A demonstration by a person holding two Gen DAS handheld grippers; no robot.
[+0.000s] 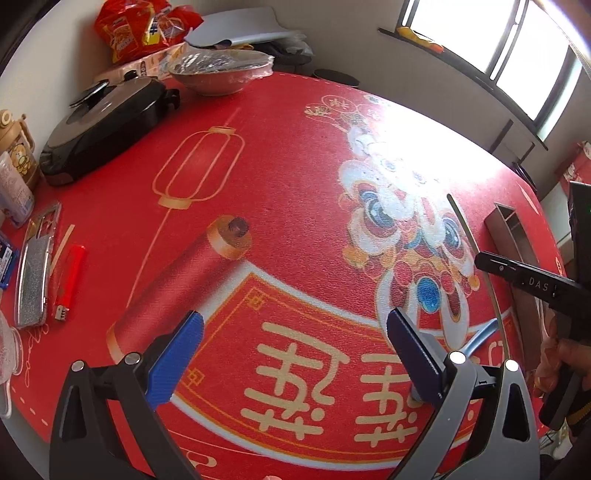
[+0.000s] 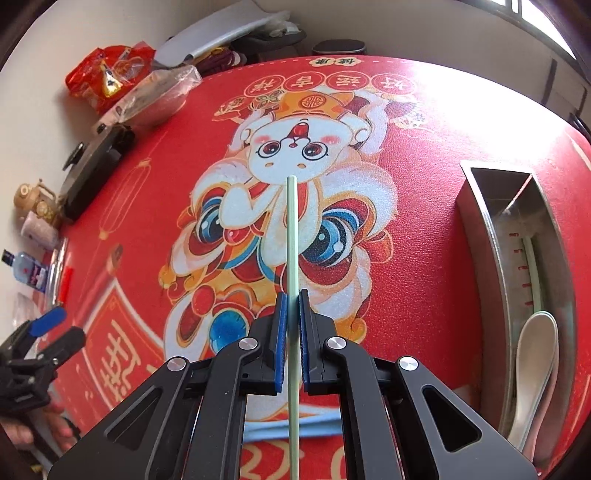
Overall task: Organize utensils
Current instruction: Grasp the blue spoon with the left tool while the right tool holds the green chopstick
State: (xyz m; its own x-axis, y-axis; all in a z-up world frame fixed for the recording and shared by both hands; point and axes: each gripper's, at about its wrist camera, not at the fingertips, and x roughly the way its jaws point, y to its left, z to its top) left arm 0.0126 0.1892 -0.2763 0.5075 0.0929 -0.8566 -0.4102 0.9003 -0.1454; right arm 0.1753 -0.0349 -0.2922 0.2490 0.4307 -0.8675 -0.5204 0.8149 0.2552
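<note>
My right gripper (image 2: pixel 291 295) is shut on a pale green chopstick (image 2: pixel 291 229) that points forward above the red tablecloth. In the left wrist view that gripper (image 1: pixel 484 258) and chopstick (image 1: pixel 466 225) show at the right. A long steel utensil tray (image 2: pixel 491 229) lies to the right, holding a white spoon (image 2: pixel 535 354) and a green chopstick (image 2: pixel 533 266). A light blue utensil (image 2: pixel 321 424) lies on the cloth under the right gripper. My left gripper (image 1: pixel 291 325) is open and empty above the cloth.
Along the left edge lie a black electric pan (image 1: pixel 107 125), a covered bowl (image 1: pixel 221 72), red snack bags (image 1: pixel 140 29), a red lighter (image 1: pixel 70 280), a glittery phone case (image 1: pixel 35 273) and a yellow bottle (image 1: pixel 18 147). The tray (image 1: pixel 511 229) sits near the table's right edge.
</note>
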